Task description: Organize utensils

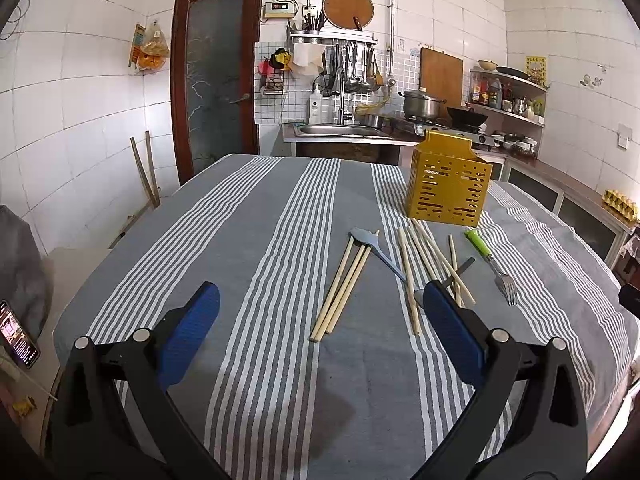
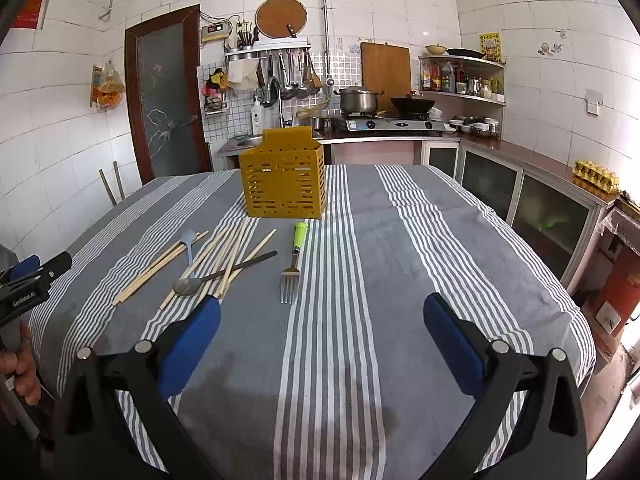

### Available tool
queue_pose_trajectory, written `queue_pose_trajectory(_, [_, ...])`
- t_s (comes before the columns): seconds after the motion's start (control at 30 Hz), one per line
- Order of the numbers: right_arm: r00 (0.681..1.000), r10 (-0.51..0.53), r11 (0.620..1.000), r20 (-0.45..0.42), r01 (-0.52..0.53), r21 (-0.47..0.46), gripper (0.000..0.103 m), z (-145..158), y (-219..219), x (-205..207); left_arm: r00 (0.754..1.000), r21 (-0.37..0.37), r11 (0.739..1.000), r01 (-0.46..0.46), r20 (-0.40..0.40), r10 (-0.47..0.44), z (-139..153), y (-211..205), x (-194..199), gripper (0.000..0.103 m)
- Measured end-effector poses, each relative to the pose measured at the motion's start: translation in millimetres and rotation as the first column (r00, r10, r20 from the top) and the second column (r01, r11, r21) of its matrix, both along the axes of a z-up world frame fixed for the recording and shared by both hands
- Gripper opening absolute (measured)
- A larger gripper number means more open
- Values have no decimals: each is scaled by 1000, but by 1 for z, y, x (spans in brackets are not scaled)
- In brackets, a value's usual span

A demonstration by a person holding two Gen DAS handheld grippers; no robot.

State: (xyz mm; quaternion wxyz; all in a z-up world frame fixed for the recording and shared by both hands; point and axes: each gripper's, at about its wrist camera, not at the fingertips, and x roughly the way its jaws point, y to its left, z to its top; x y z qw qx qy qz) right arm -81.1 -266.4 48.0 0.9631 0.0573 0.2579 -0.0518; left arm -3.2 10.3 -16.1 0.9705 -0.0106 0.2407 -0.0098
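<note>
Both jaws spread wide, nothing held: left gripper [image 1: 320, 320], right gripper [image 2: 322, 332]. Loose pale wooden chopsticks [image 2: 224, 258], green-handled metal fork [image 2: 294, 264] lie before perforated yellow plastic caddy [image 2: 282, 184]. Fork best taken first by right gripper, pinched mid-handle, lowered upright.

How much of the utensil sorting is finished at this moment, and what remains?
Nothing looks done yet: no utensil stands up out of the yellow basket. In hand: nothing; the left gripper and the right gripper are both open above the striped cloth. Left to do: the chopsticks, the blue spatula, the spoon and the green-handled fork all lie loose before the basket.
</note>
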Motion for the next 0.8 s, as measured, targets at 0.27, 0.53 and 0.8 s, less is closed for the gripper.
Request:
queue_pose_trajectory(0.27, [1000, 3, 1000, -7, -3, -6, 99, -2, 0, 3, 1000, 0, 1000, 5, -7, -5, 1, -2, -2, 98])
queue_pose_trajectory(0.53, [1000, -7, 1000, -4, 7, -8, 99, -3, -1, 6, 1000, 0, 1000, 26, -12, -26, 2, -12, 3, 98])
queue_pose_trajectory(0.8, [1000, -11, 1000, -18, 11, 0, 99, -9, -5, 11, 998, -11, 998, 55, -24, -55, 3, -23, 12, 98])
